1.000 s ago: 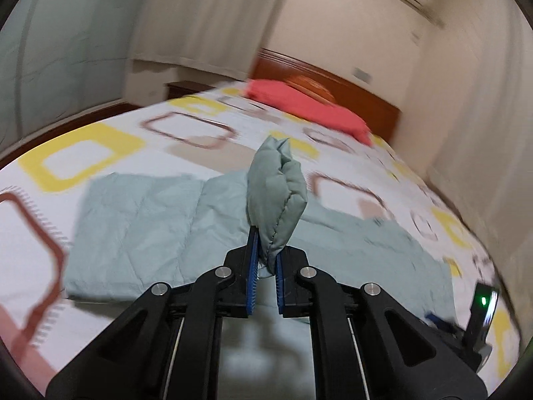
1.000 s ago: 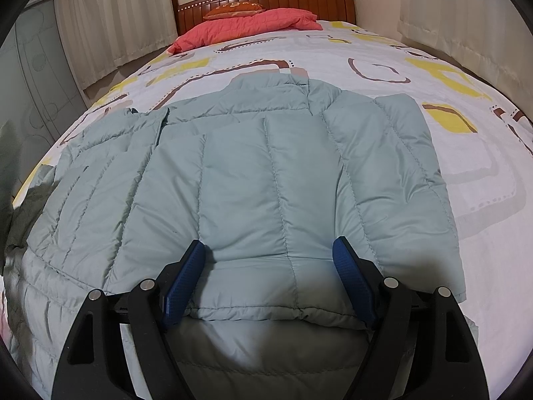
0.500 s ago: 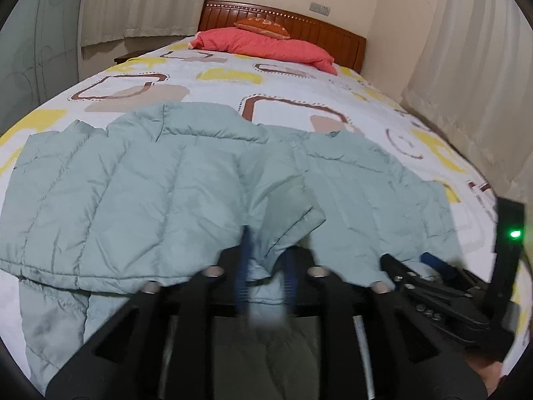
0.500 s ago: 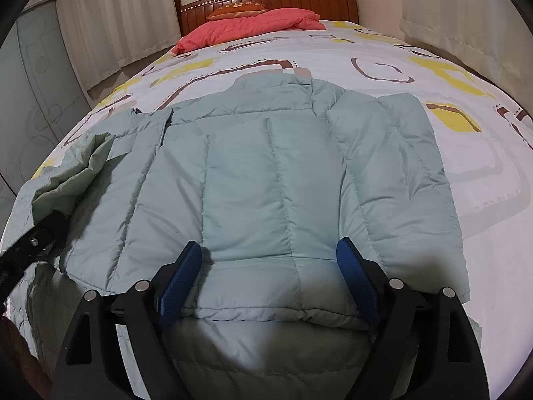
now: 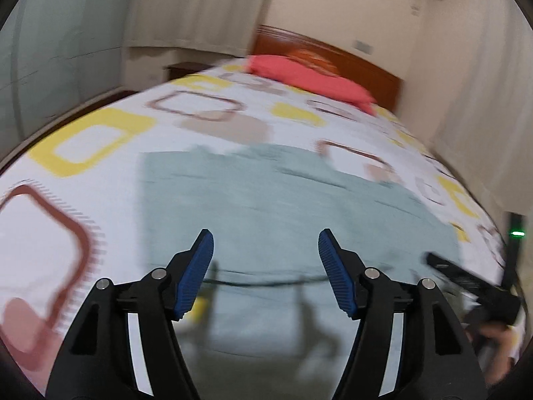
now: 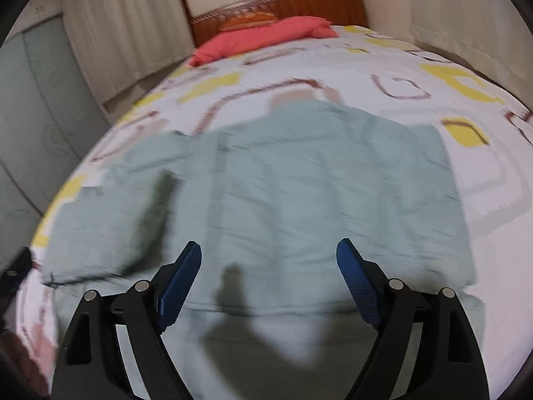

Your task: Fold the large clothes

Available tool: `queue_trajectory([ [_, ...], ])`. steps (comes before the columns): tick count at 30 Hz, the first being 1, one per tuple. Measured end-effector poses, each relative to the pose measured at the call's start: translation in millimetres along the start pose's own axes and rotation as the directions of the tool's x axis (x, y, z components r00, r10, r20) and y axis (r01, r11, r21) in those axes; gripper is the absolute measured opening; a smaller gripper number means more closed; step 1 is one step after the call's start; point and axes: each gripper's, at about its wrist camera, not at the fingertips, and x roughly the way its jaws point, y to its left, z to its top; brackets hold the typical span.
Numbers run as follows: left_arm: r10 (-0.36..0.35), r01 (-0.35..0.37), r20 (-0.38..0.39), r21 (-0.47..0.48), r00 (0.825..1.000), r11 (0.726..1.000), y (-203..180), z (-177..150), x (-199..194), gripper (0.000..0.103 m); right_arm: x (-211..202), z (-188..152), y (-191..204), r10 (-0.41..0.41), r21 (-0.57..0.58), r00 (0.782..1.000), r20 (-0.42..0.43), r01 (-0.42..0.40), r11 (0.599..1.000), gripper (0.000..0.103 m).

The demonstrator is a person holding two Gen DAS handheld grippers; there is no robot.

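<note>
A pale green quilted jacket (image 5: 266, 200) lies flat on the patterned bedspread, its sleeves folded in over the body; it also shows in the right wrist view (image 6: 299, 183). My left gripper (image 5: 266, 246) is open and empty, hovering above the jacket's near hem. My right gripper (image 6: 269, 256) is open and empty above the jacket's lower part. The right gripper's body (image 5: 473, 283) shows at the right edge of the left wrist view. Both views are motion-blurred.
The bed (image 5: 83, 140) has a white cover with yellow and brown squares. A red pillow (image 6: 263, 38) lies against the wooden headboard (image 6: 299, 1). Curtains (image 6: 110, 23) hang on the walls around the bed.
My left gripper has let go of the sleeve it held, opened wide and pulled back. The sleeve now lies folded on the jacket. My right gripper has drawn back and risen a little.
</note>
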Motion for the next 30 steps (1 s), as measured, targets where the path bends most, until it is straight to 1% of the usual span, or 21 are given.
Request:
queue_trajectory([
  [2, 0.058, -0.058, 0.002, -0.042, 0.998, 0.997, 29.2, 5.3, 3.0, 0.065, -0.5, 4.8, 17.1, 0.032, -0.015, 0.999, 0.002, -0.032, 0.999, 0.082],
  [4, 0.104, -0.104, -0.012, -0.067, 0.995, 0.992, 51.6, 7.8, 8.3, 0.065, 2.9, 9.5, 37.4, 0.066, -0.028, 0.998, -0.004, -0.066, 0.997, 0.082],
  [8, 0.139, -0.143, -0.044, -0.102, 0.989, 0.984, 79.1, 7.6, 17.5, 0.065, 22.5, 13.3, 65.8, 0.123, -0.022, 0.991, -0.045, -0.124, 0.992, 0.082],
  [9, 0.144, -0.149, -0.052, -0.106, 0.988, 0.983, 83.6, 6.2, 20.0, 0.065, 30.0, 12.5, 72.6, 0.13, -0.024, 0.99, -0.062, -0.131, 0.991, 0.08],
  [10, 0.143, -0.149, -0.057, -0.11, 0.988, 0.983, 86.3, 5.0, 21.5, 0.065, 35.1, 10.0, 78.5, 0.135, -0.027, 0.988, -0.077, -0.138, 0.99, 0.074],
  [11, 0.141, -0.147, -0.06, -0.112, 0.988, 0.983, 88.6, 4.3, 22.0, 0.065, 42.3, 8.2, 84.0, 0.139, -0.034, 0.985, -0.098, -0.143, 0.989, 0.047],
  [12, 0.136, -0.143, -0.063, -0.115, 0.989, 0.983, 89.3, 2.9, 22.4, 0.065, 51.5, 5.6, 89.6, 0.136, -0.042, 0.981, -0.136, -0.143, 0.989, 0.025],
  [14, 0.129, -0.136, -0.065, -0.114, 0.99, 0.984, 88.9, 2.5, 22.0, 0.065, 60.7, 1.3, 94.3, 0.166, -0.03, 0.97, -0.177, -0.174, 0.984, 0.011],
  [15, 0.122, -0.129, -0.063, -0.114, 0.991, 0.985, 87.5, 3.3, 20.9, 0.065, 60.1, 0.9, 95.6, 0.17, -0.027, 0.97, -0.175, -0.177, 0.984, 0.009],
  [16, 0.116, -0.122, -0.058, -0.112, 0.992, 0.986, 85.9, 3.5, 19.2, 0.065, 54.3, 1.8, 96.9, 0.161, -0.037, 0.975, -0.153, -0.168, 0.985, 0.009],
  [18, 0.102, -0.106, -0.045, -0.102, 0.994, 0.989, 82.0, 6.0, 14.4, 0.066, 33.5, 7.6, 94.6, 0.138, -0.069, 0.987, -0.082, -0.143, 0.987, 0.008],
  [20, 0.087, -0.091, -0.038, -0.095, 0.995, 0.991, 77.7, 8.0, 10.6, 0.066, 13.8, 13.7, 86.1, 0.108, -0.096, 0.994, -0.028, -0.11, 0.989, 0.008],
  [22, 0.072, -0.074, -0.028, -0.086, 0.997, 0.994, 70.7, 10.0, 7.1, 0.067, -5.2, 20.6, 71.4, 0.063, -0.125, 0.998, 0.026, -0.059, 0.99, 0.008],
  [23, 0.066, -0.068, -0.025, -0.081, 0.998, 0.994, 67.4, 10.8, 6.3, 0.067, -14.2, 23.2, 60.7, 0.028, -0.137, 0.998, 0.051, -0.021, 0.99, 0.008],
  [24, 0.058, -0.059, -0.024, -0.073, 0.998, 0.996, 62.1, 11.6, 6.3, 0.067, -19.4, 25.1, 52.0, 0.002, -0.145, 0.998, 0.063, 0.007, 0.989, 0.008],
  [25, 0.051, -0.053, -0.025, -0.069, 0.998, 0.996, 58.4, 11.9, 6.8, 0.067, -25.6, 26.5, 36.5, -0.043, -0.153, 0.996, 0.078, 0.055, 0.987, 0.008],
  [27, 0.033, -0.035, -0.035, -0.062, 0.999, 0.997, 49.2, 11.6, 9.5, 0.067, -29.7, 27.5, 13.6, -0.093, -0.15, 0.992, 0.081, 0.104, 0.983, 0.008],
  [30, 0.016, -0.018, -0.048, -0.04, 0.999, 0.999, 34.9, 10.2, 14.4, 0.067, -28.3, 24.9, -29.0, -0.154, -0.116, 0.987, 0.046, 0.158, 0.981, 0.008],
])
